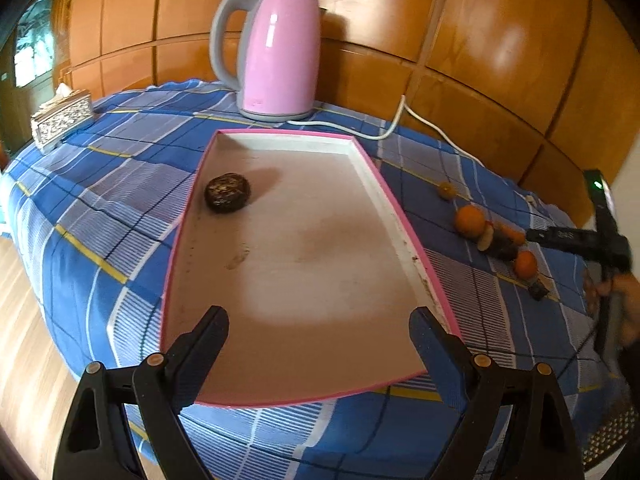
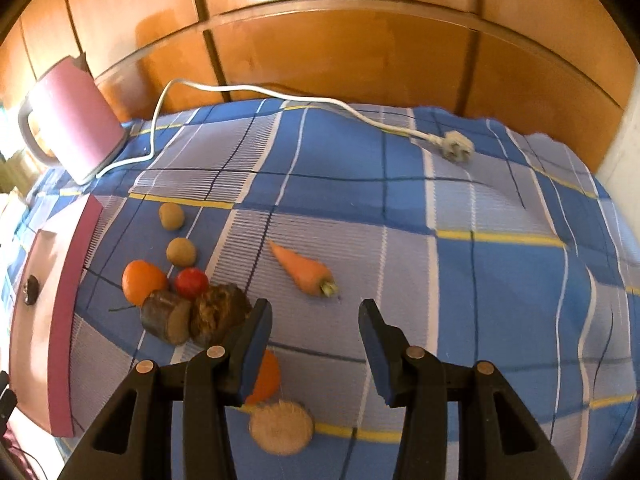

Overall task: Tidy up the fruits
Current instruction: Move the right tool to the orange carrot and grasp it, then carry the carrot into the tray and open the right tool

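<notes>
A pink-rimmed tray (image 1: pixel 384 184) lies on the blue checked cloth and holds one dark round fruit (image 1: pixel 227 192). My left gripper (image 1: pixel 319 328) is open and empty over the tray's near end. My right gripper (image 2: pixel 316 322) is open and empty above the cloth, right of a fruit pile: an orange (image 2: pixel 142 280), a red tomato (image 2: pixel 192 282), two dark brown pieces (image 2: pixel 218 314), two tan balls (image 2: pixel 181 251), a carrot (image 2: pixel 302 268), a second orange (image 2: pixel 266 378) partly behind my left finger, and a pale round piece (image 2: pixel 281 426). The pile also shows in the left wrist view (image 1: pixel 470 221).
A pink kettle (image 1: pixel 276 56) stands behind the tray, its white cord (image 2: pixel 256 90) and plug (image 2: pixel 456 148) trailing over the cloth. A tissue box (image 1: pixel 62 120) sits at the far left. Wooden wall panels (image 1: pixel 480 40) back the table. The tray's edge (image 2: pixel 66 312) lies left of the pile.
</notes>
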The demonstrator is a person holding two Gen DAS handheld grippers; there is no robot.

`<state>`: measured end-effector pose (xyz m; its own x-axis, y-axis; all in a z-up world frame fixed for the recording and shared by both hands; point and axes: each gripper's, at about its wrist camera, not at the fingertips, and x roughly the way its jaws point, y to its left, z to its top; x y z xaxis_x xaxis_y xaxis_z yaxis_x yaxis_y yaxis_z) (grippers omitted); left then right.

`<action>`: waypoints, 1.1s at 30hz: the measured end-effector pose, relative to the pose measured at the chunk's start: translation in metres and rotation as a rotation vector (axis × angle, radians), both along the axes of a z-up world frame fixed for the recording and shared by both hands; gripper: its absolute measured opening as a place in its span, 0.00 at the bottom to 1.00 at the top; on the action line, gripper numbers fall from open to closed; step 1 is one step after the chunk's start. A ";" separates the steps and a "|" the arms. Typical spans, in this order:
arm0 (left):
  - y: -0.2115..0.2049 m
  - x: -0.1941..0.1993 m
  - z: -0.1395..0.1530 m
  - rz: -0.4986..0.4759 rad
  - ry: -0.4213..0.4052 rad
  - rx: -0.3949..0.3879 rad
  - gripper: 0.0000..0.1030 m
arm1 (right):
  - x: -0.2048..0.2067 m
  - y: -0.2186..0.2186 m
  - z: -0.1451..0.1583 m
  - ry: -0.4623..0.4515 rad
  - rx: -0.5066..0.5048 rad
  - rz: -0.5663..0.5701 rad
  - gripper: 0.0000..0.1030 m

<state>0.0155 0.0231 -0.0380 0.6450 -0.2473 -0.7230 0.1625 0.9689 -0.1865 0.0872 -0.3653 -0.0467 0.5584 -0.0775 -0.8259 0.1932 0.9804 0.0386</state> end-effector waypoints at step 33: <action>0.026 0.003 -0.005 0.176 0.048 0.018 0.90 | 0.042 0.019 -0.007 0.018 -0.130 0.078 0.28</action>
<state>0.0185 0.0492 -0.0427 0.6418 -0.1202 -0.7574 -0.0188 0.9849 -0.1723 0.1295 -0.3461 -0.0536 0.5520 -0.1416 -0.8218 0.1155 0.9890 -0.0928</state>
